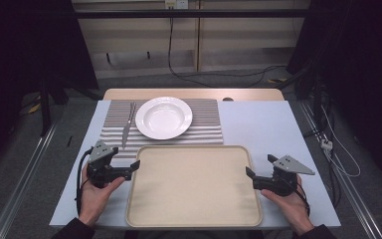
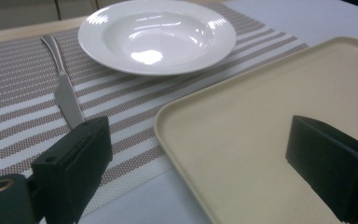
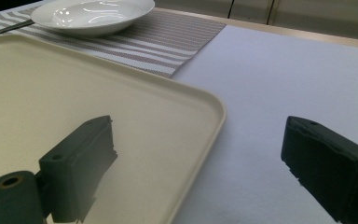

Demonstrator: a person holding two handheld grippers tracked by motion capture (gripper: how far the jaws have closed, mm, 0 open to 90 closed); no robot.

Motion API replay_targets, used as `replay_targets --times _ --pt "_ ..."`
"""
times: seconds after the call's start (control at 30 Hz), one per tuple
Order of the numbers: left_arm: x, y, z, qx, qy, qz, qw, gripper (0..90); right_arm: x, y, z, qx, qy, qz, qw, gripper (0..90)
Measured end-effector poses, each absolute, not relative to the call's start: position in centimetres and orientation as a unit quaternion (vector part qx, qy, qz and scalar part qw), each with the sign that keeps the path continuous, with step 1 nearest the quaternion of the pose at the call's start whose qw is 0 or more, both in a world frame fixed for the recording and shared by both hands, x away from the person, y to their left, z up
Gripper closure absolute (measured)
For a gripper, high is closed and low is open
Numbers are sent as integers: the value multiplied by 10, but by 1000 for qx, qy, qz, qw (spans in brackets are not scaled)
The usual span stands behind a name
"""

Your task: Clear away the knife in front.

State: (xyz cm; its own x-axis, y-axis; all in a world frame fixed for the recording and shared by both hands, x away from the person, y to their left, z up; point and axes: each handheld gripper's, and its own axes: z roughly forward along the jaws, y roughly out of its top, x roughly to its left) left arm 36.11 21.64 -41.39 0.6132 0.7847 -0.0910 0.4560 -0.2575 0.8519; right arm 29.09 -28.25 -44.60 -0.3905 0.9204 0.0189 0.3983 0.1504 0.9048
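An empty beige tray (image 1: pixel 194 148) lies on the near half of the white table. My left gripper (image 1: pixel 132 170) is open at the tray's left edge, and in the left gripper view the tray (image 2: pixel 242 116) rim passes between the jaws of that gripper (image 2: pixel 198 140). My right gripper (image 1: pixel 259 166) is open at the tray's right edge. The right gripper view shows the tray (image 3: pixel 51 84) rim running between the spread jaws of that gripper (image 3: pixel 200 135). Neither gripper holds anything.
Behind the tray a striped placemat (image 1: pixel 204 122) carries an empty white deep plate (image 1: pixel 163 117), with a knife (image 1: pixel 126 132) to its left. The same plate (image 2: pixel 156 35) and knife (image 2: pixel 67 95) appear in the left gripper view. Bare tabletop (image 1: pixel 263 124) spreads to the right.
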Motion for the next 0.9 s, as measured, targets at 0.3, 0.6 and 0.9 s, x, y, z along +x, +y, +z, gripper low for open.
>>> replay_targets --times 0.3,0.6,0.9 --pt "383 220 -413 781 411 196 428 73 291 -282 -446 470 702 451 288 96" --pt "406 227 -403 776 431 212 409 95 292 -282 -447 471 701 452 286 95" --pt "433 221 -403 787 432 211 386 83 293 -282 -447 471 703 451 284 95"
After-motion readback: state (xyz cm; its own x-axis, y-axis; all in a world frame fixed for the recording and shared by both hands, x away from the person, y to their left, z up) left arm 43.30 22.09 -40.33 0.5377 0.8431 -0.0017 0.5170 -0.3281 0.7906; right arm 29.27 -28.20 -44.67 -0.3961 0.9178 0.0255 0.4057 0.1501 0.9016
